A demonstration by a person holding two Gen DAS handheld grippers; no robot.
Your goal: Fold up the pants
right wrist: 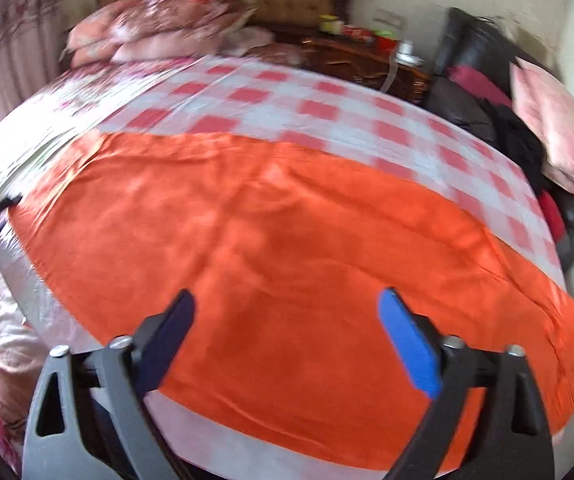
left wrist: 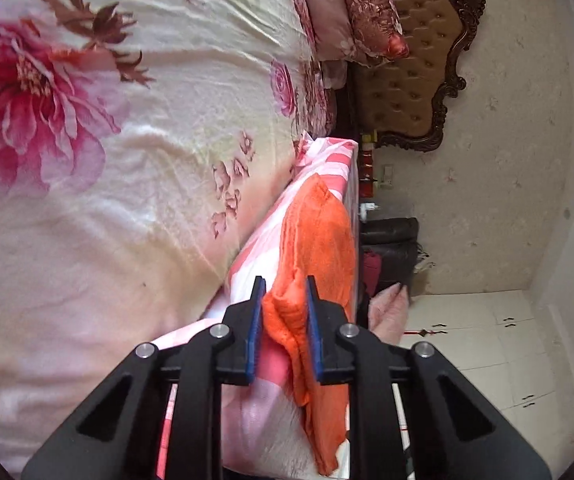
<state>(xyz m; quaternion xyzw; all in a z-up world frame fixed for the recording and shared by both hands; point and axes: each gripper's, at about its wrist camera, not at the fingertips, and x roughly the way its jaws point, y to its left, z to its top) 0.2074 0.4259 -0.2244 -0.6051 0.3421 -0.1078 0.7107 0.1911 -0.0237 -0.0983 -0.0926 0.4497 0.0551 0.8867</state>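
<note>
With the left gripper pinched on a bunched edge of the soft orange fabric pants spread below the wide-open, empty right gripper, the right should grasp the matching edge before lifting evenly.

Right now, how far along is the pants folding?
Early. Done: the orange pants lie spread flat on the checked cloth. In hand: the left tongs pinch a bunched edge of the pants, while the right tongs hover open above them, gripping nothing. Left: I see no finished fold yet, so all the folding remains.
</note>
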